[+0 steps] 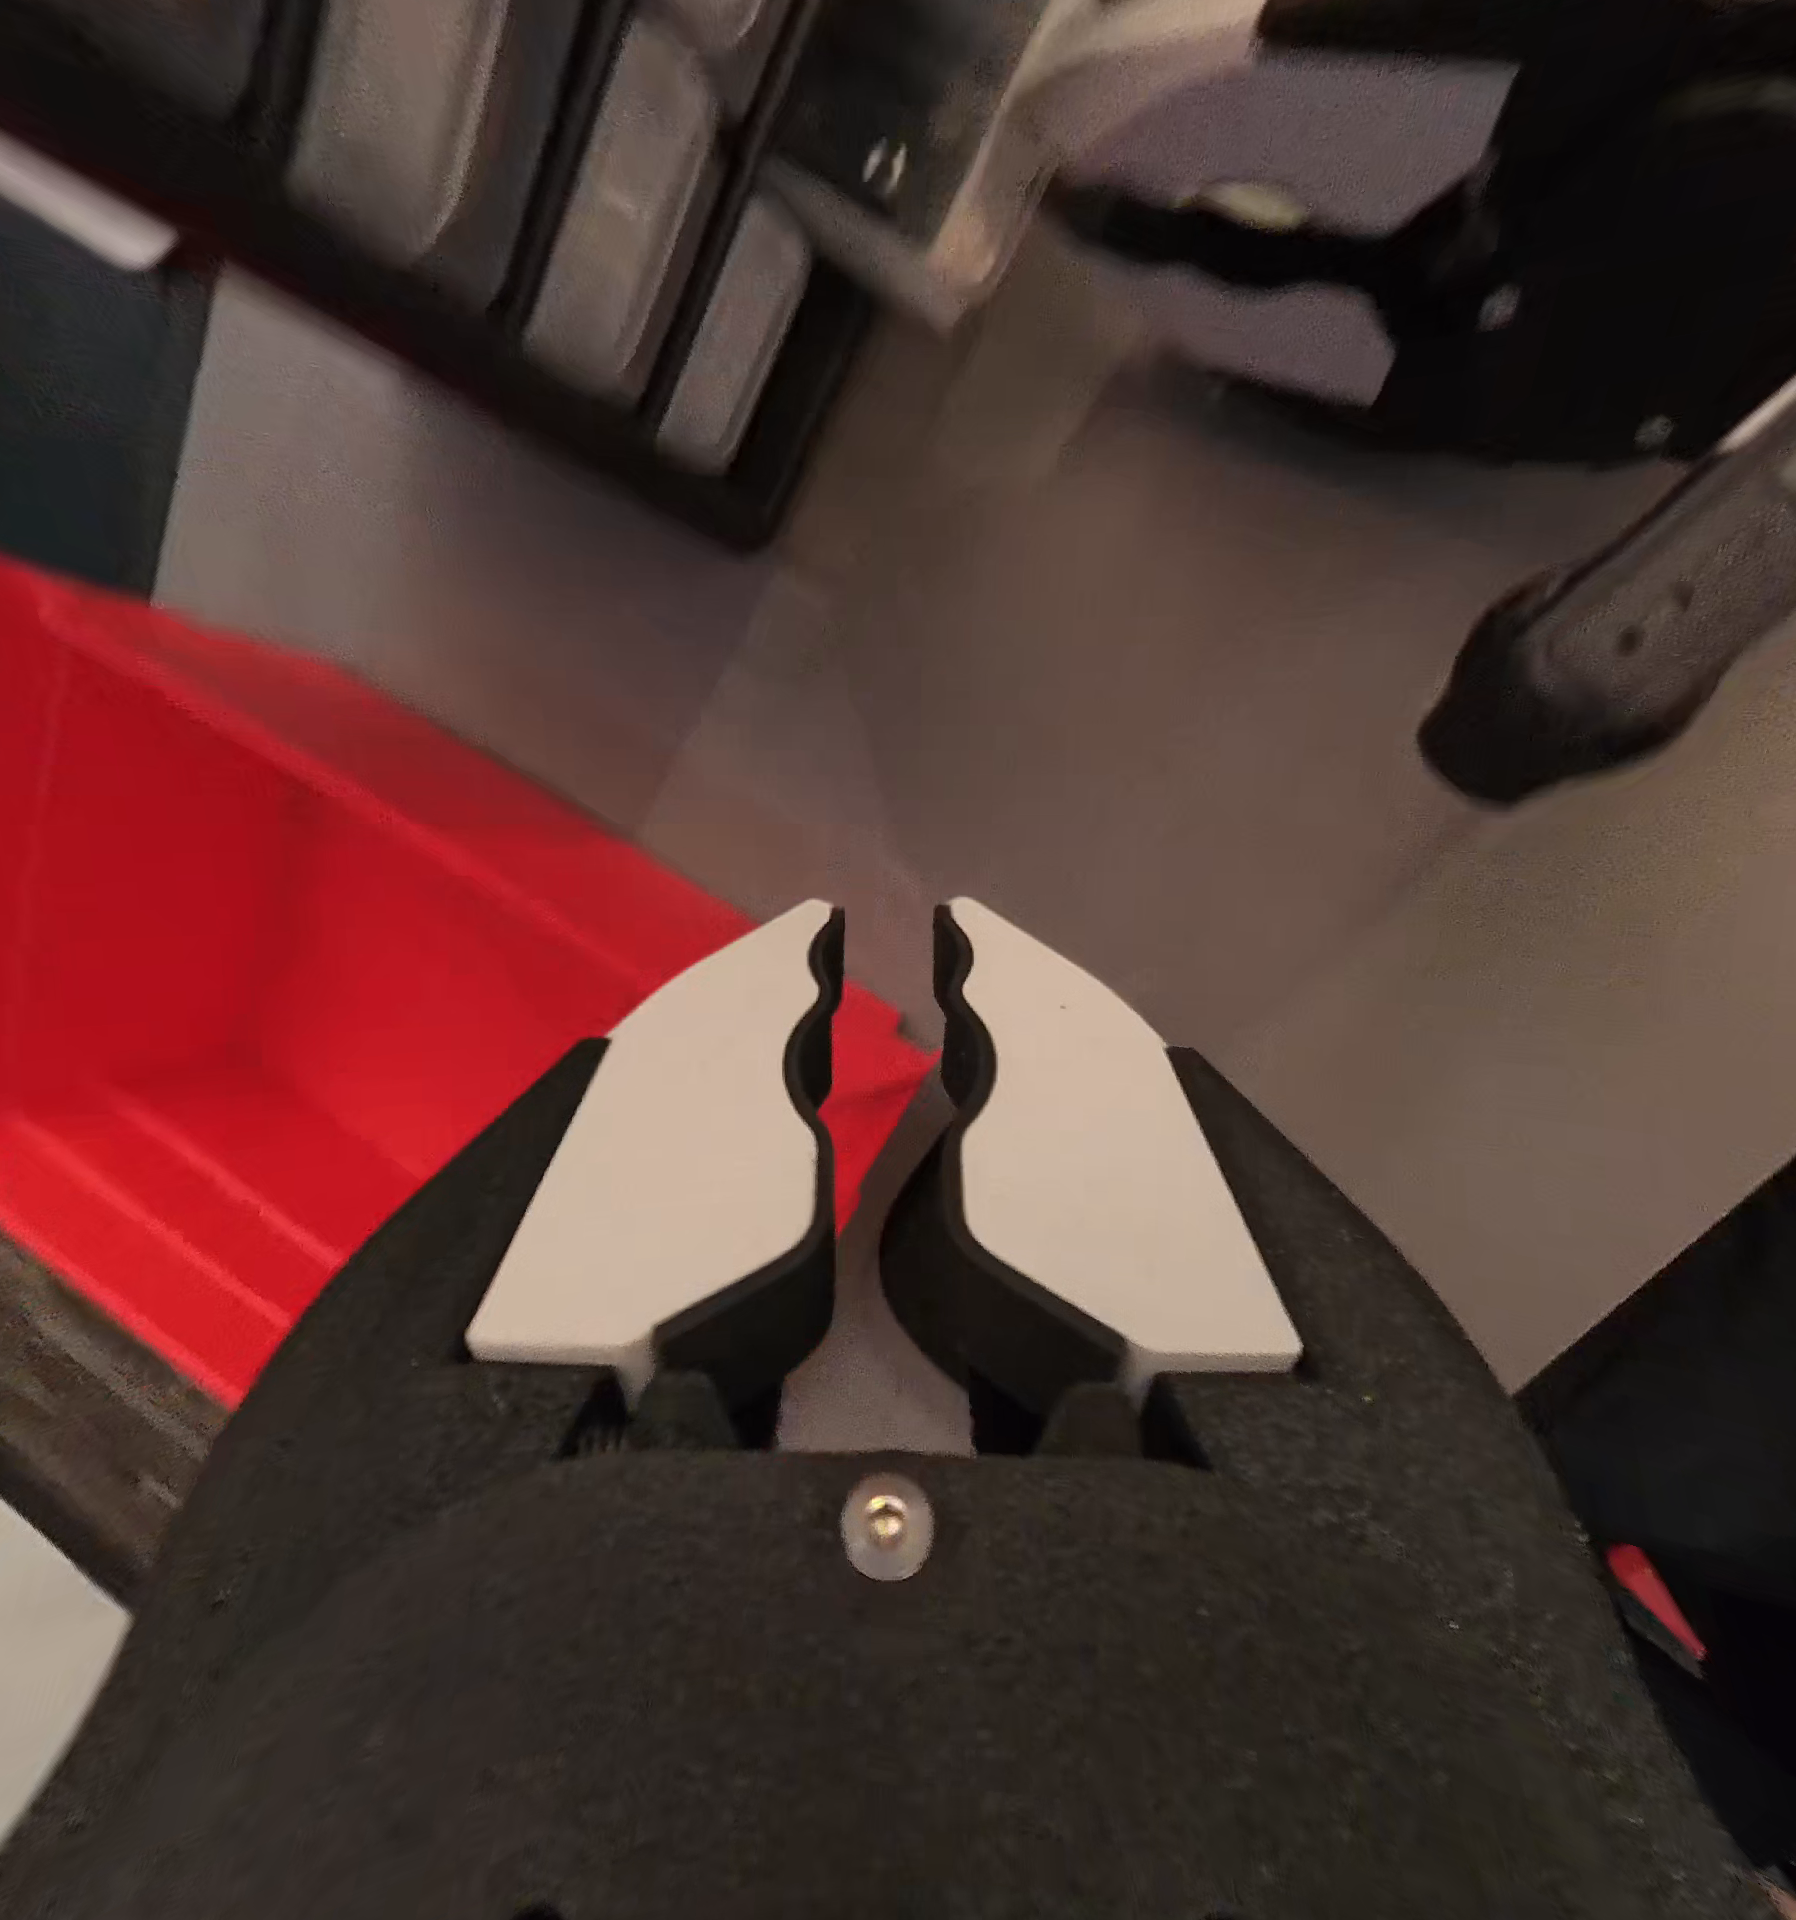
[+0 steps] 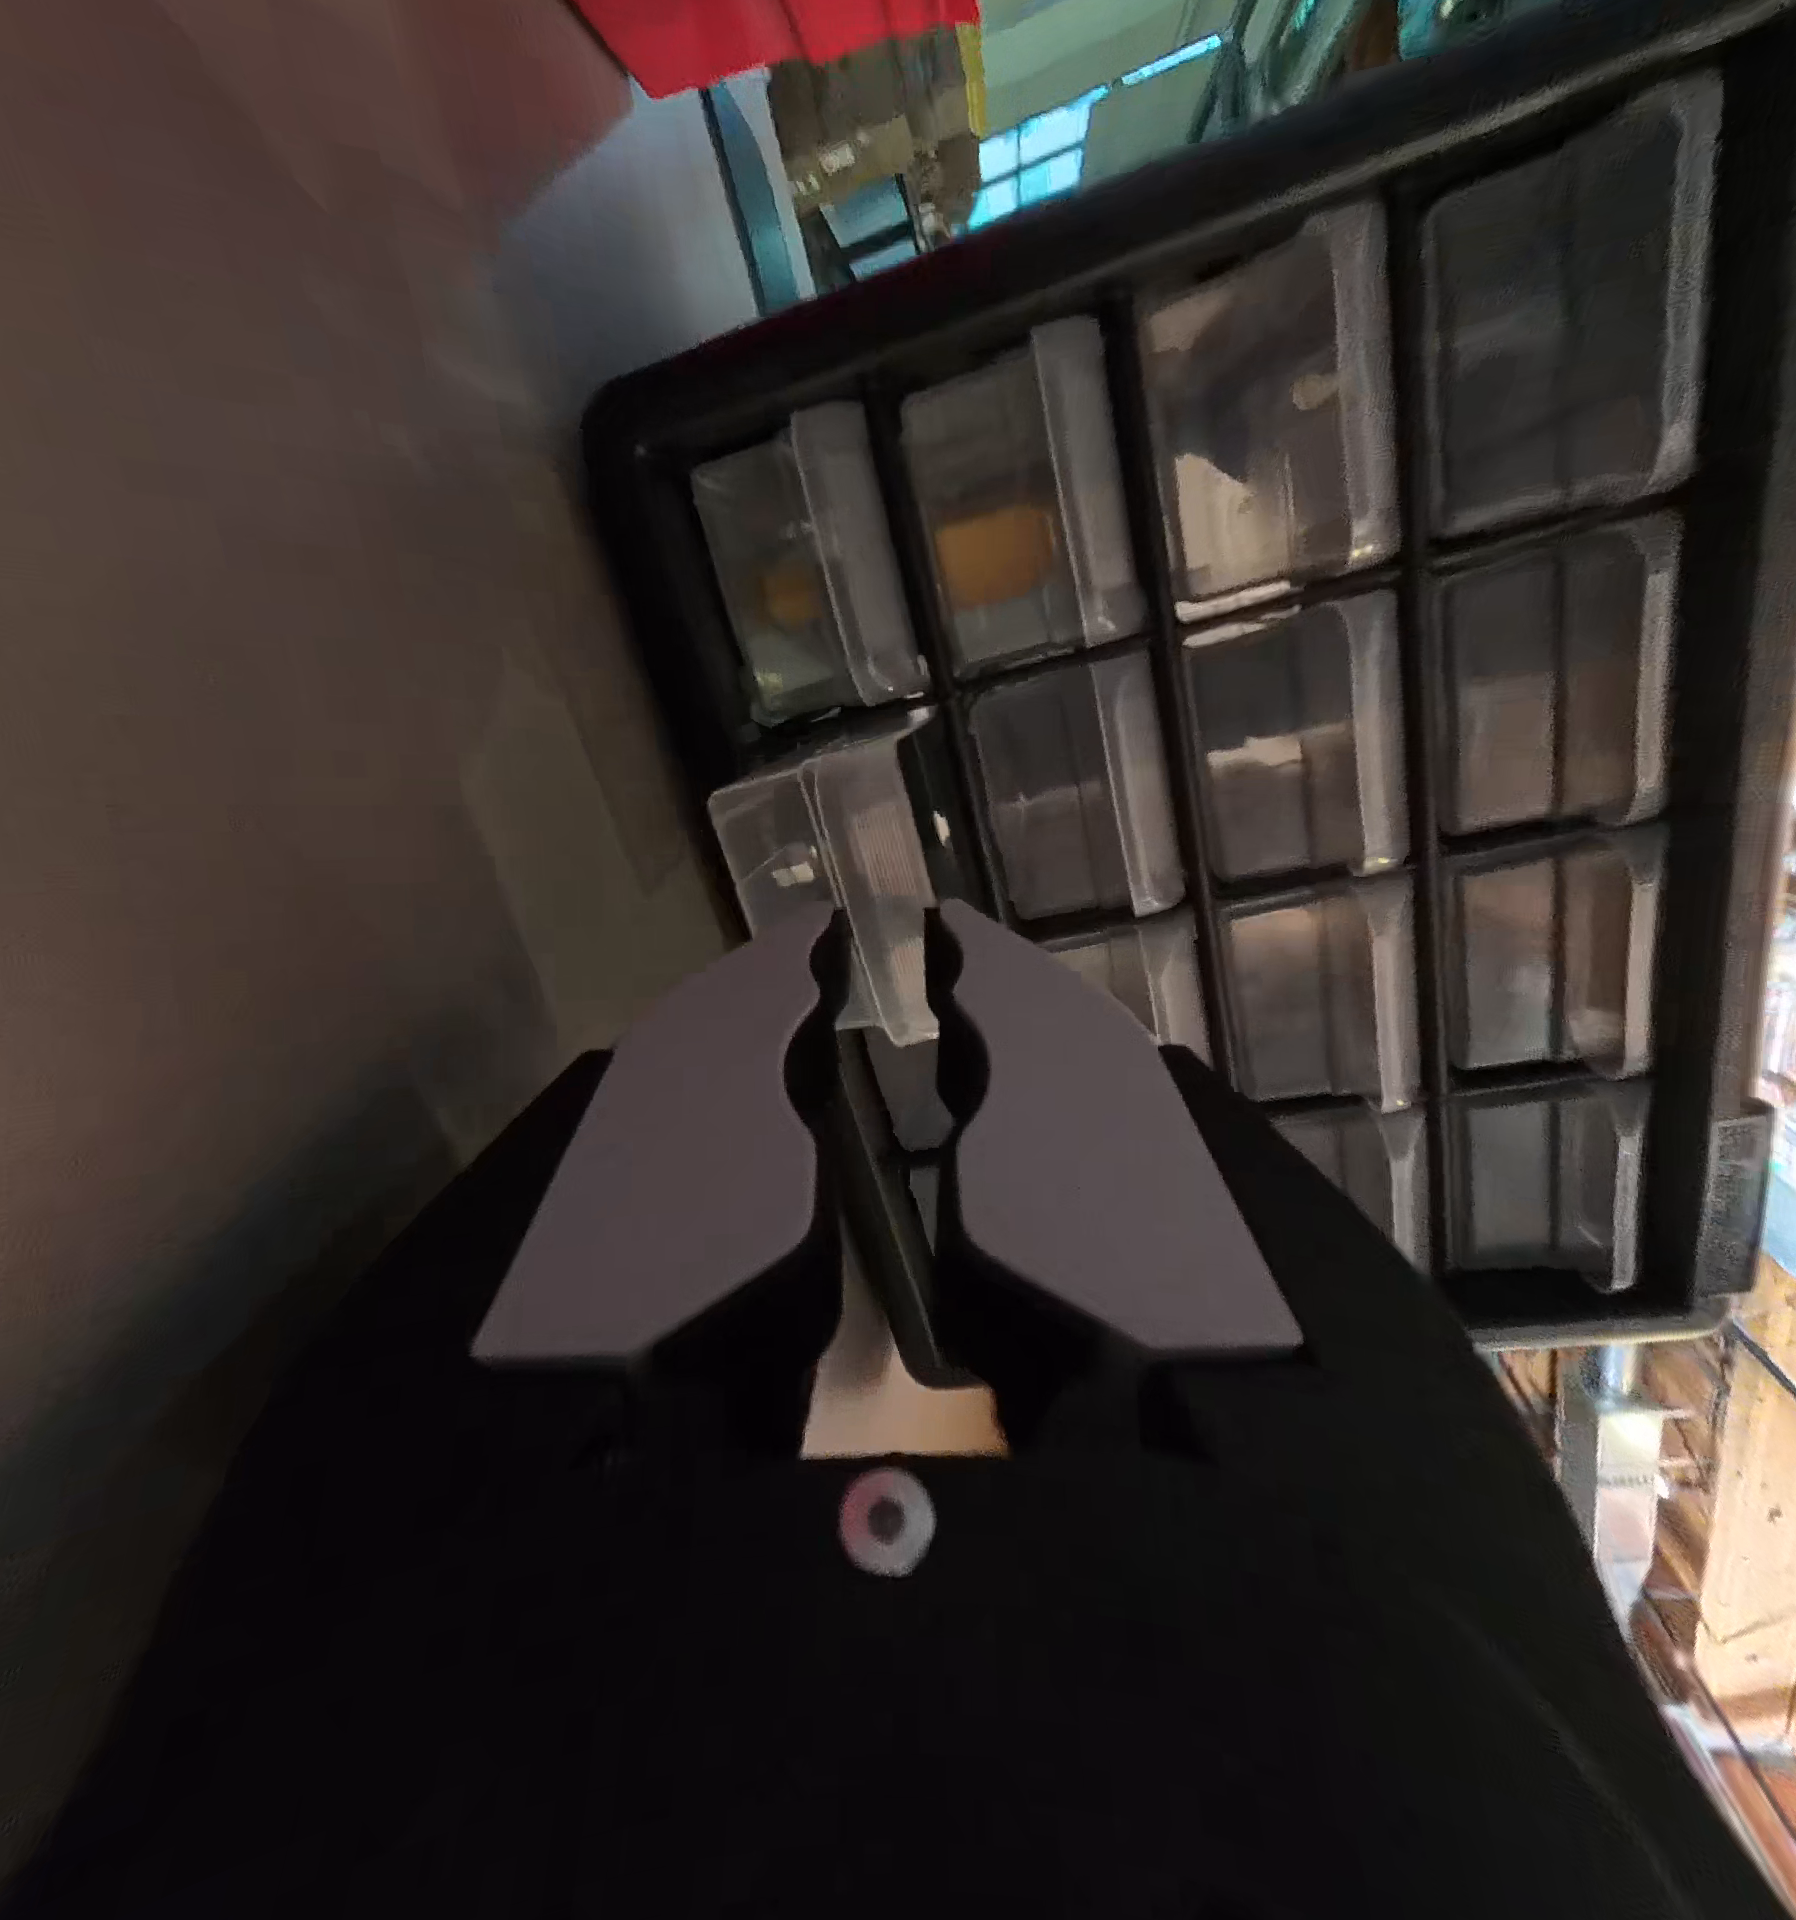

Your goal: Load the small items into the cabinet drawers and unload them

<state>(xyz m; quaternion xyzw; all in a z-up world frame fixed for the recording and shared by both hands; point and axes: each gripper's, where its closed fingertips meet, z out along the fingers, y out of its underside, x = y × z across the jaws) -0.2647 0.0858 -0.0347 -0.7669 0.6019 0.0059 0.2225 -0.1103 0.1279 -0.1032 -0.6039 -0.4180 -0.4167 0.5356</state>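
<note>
Left wrist view: left tool (image 1: 886, 925) hovers over the grey surface (image 1: 1133, 831), jaws nearly together with a narrow slit, nothing between them, so idle. Red bin (image 1: 250, 883) sits just to its left and below; what's in it is not visible. Cabinet (image 1: 561, 239) lies ahead, upper left, well apart from this tool. Right tool (image 1: 1559, 312) shows at upper right, blurred, up against the cabinet front with something clear at its tips.

Right wrist view: camera rolled, so the cabinet (image 2: 1756, 727) looks tilted. Right tool (image 2: 886, 925) is clamped on the clear handle tab of one drawer (image 2: 769, 842) in the edge column nearest the surface (image 2: 250, 623). That drawer stands proud of its neighbours, partly out. Contents unclear, a small pale speck at most. Two nearby drawers hold orange items (image 2: 998, 556). Red bin edge (image 2: 769, 42) at top.

Key relation: the drawer's slide axis runs straight along the right tool's fingers, towards the camera. My read: the pull or push goes along that line, and any sideways drift could jam the drawer or slip the tab. Right tool owns the drawer; left is nearer the bin, so it's placed for item handling.
</note>
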